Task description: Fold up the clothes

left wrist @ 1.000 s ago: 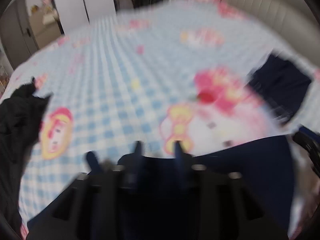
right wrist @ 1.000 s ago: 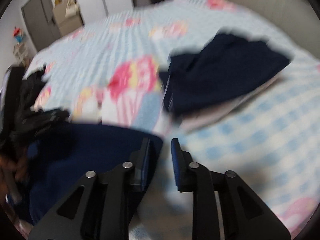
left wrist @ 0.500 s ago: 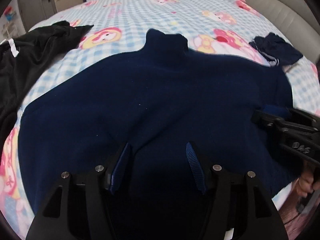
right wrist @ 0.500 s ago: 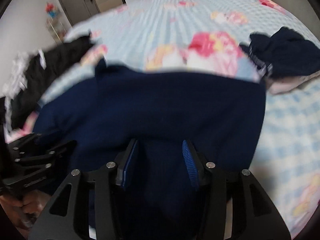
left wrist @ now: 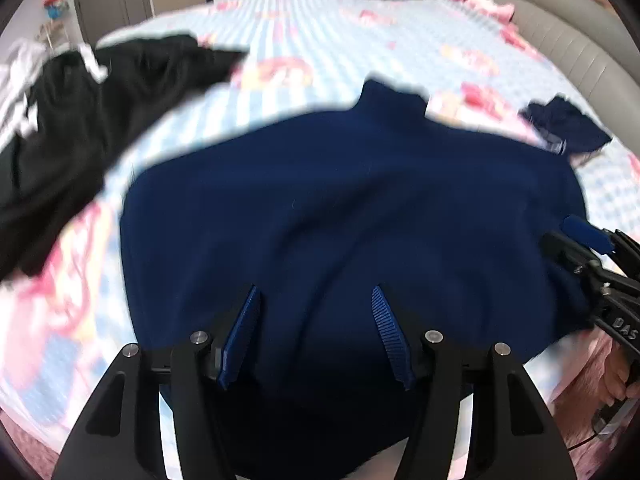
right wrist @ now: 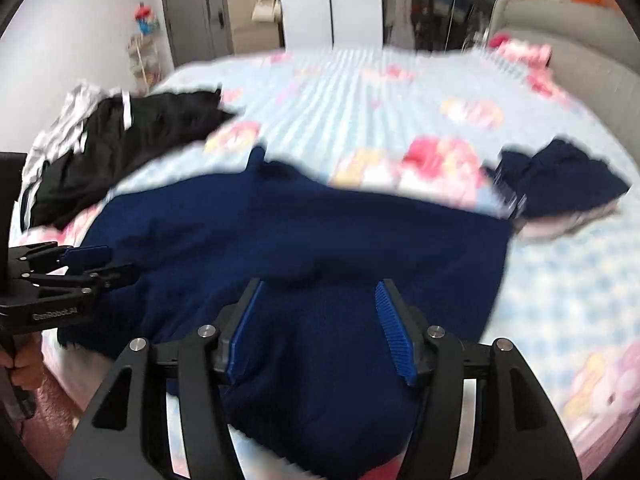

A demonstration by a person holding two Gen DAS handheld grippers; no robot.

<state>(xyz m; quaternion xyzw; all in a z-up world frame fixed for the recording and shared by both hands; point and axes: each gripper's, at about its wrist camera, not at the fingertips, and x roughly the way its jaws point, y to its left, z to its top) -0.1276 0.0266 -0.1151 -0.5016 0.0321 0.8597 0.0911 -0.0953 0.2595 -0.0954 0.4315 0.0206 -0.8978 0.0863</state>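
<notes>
A navy blue fleece top (left wrist: 340, 208) lies spread flat on the bed, collar pointing away; it also shows in the right wrist view (right wrist: 304, 240). My left gripper (left wrist: 316, 300) is open and empty above the near hem. My right gripper (right wrist: 320, 296) is open and empty above the hem on the right side. Each gripper shows in the other's view: the right gripper (left wrist: 576, 240) at the garment's right edge, the left gripper (right wrist: 100, 264) at its left edge.
A black garment (left wrist: 80, 120) with white trim lies at the left on the checked blue cartoon bedsheet (left wrist: 360, 40). A small folded dark navy garment (left wrist: 564, 128) lies at the right. A grey headboard (left wrist: 580, 44) runs along the far right. The bed's near edge is just below the hem.
Both grippers have let go of the navy top, which now lies spread on the bed. Both have opened and drawn back a little toward the near hem.
</notes>
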